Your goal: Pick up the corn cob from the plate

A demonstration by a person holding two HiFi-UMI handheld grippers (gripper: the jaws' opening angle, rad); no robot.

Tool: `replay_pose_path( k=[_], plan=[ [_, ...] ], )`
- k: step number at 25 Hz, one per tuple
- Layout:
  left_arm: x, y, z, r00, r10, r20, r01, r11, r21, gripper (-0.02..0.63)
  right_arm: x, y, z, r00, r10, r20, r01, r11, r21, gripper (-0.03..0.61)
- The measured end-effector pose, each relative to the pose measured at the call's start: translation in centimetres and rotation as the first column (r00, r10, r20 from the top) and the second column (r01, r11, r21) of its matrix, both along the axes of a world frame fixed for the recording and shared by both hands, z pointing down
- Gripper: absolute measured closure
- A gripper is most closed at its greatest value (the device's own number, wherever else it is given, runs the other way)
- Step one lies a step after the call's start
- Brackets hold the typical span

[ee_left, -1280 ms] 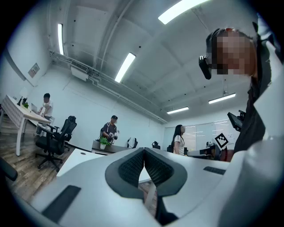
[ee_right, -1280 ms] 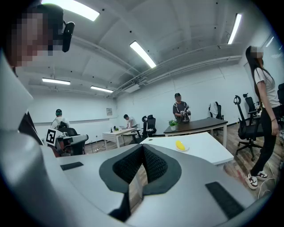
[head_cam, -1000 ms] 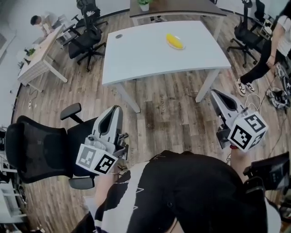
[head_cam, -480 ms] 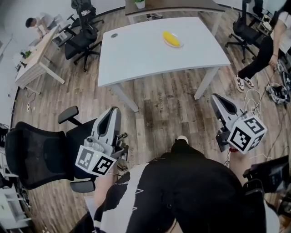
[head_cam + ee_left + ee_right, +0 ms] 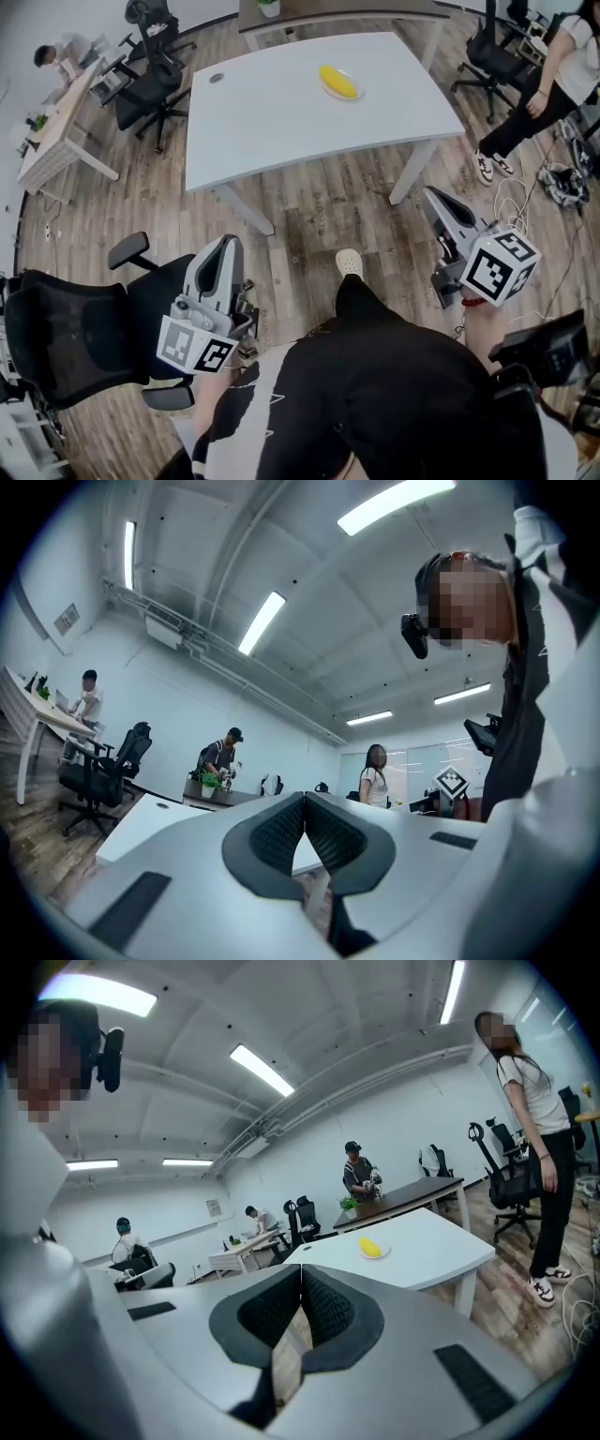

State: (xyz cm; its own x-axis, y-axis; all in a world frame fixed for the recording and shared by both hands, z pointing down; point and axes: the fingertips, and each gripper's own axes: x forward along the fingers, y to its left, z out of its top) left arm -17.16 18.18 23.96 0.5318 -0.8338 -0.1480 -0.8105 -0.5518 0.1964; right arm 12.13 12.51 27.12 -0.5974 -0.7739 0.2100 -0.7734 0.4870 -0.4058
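Corn cob (image 5: 338, 82) lies on plate (image 5: 357, 94), far end leaning left, well ahead of left hand-held gripper (image 5: 226, 246) and right hand-held gripper (image 5: 433, 197), both closed, empty.

One grey plastic two-jaw left gripper (image 5: 228, 242) with a black-and-white marker cube at its rear, held low at the person's left side and pointing forward, jaws closed tip to tip with nothing between them. One matching grey right gripper (image 5: 432, 193) with marker cube, held at the right side and angled slightly inward, jaws likewise pressed together and empty. Black-clad torso between them, one pale shoe (image 5: 349, 262) stepped forward.
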Motion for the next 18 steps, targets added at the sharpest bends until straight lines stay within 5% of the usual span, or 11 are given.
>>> replay_pose_path(
  k=[9,13,18],
  plan=[
    [0.1,-3.9,1.6,1.0,-0.012,-0.021,0.01,0.996,-0.084,0.598,-1.9,-4.8,1.1,0.997,-0.074,-0.011,0.074,0.997,-0.021,0.563],
    [0.1,-6.1,1.0,0.996,0.012,-0.085,-0.017,0.998,-0.06,0.6,-3.1,-8.3,1.1,0.993,-0.119,0.008,0.119,0.993,-0.01,0.563],
    [0.2,-8.5,0.0,0.999,0.011,-0.031,-0.011,1.0,-0.013,0.6,-4.0,-11.6,0.5,0.989,-0.146,0.014,0.146,0.989,0.005,0.563]
  ],
)
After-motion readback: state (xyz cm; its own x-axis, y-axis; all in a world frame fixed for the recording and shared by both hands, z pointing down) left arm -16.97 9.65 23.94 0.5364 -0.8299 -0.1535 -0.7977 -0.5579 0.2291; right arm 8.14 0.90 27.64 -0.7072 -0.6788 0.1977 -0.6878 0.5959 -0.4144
